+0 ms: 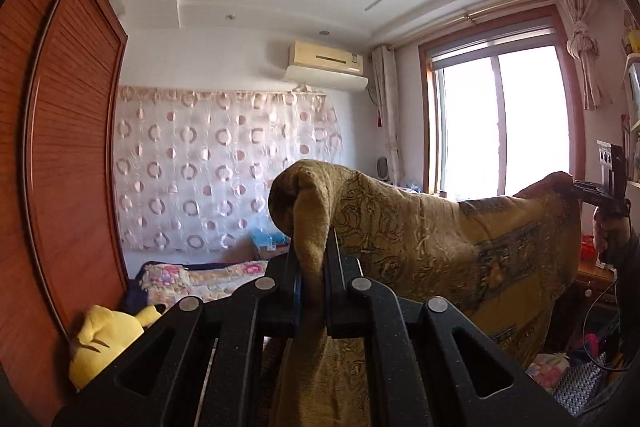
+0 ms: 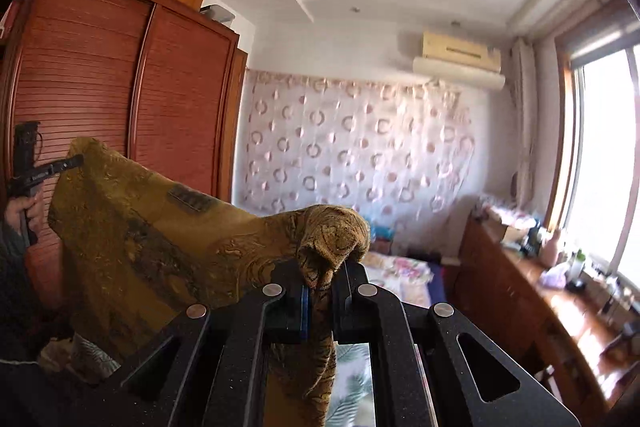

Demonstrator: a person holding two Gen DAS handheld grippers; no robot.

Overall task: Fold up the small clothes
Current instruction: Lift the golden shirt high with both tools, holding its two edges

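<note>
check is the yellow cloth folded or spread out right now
Spread out: the yellow cloth hangs stretched between the left gripper and the right gripper.

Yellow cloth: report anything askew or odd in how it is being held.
Nothing stands out. The yellow cloth hangs spread between the left gripper and the right gripper, each shut on a bunched top corner, with the top edge sagging slightly between them.

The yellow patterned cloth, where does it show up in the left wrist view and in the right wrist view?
Left wrist view: the yellow patterned cloth spans from the left gripper at bottom centre to the right gripper at the right edge.
Right wrist view: the cloth spans from the right gripper at bottom centre to the left gripper at far left.
Shared landmark: the air conditioner on the far wall.
</note>
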